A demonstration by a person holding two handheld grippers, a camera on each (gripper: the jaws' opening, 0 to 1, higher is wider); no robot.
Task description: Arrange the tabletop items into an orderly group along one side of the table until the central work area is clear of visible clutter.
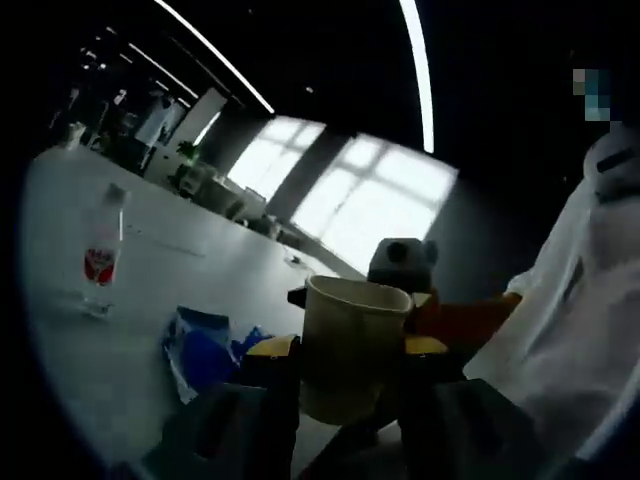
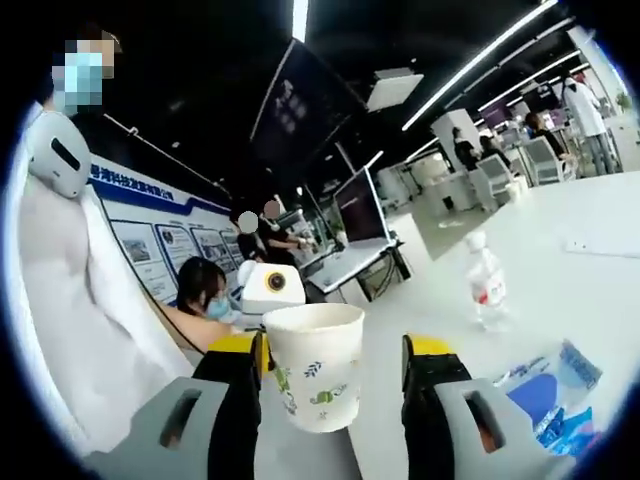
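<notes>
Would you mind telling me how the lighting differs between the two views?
Left gripper view: backlit by bright windows, so the paper cup and jaws look dark, the table dim. Right gripper view: evenly lit, the cup's leaf print and water bottle clear.

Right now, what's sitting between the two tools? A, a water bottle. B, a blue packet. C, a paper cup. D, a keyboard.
C: the paper cup stands upright between the right tool's jaws, while the bottle and the blue packet are off to the side on the table.
</notes>
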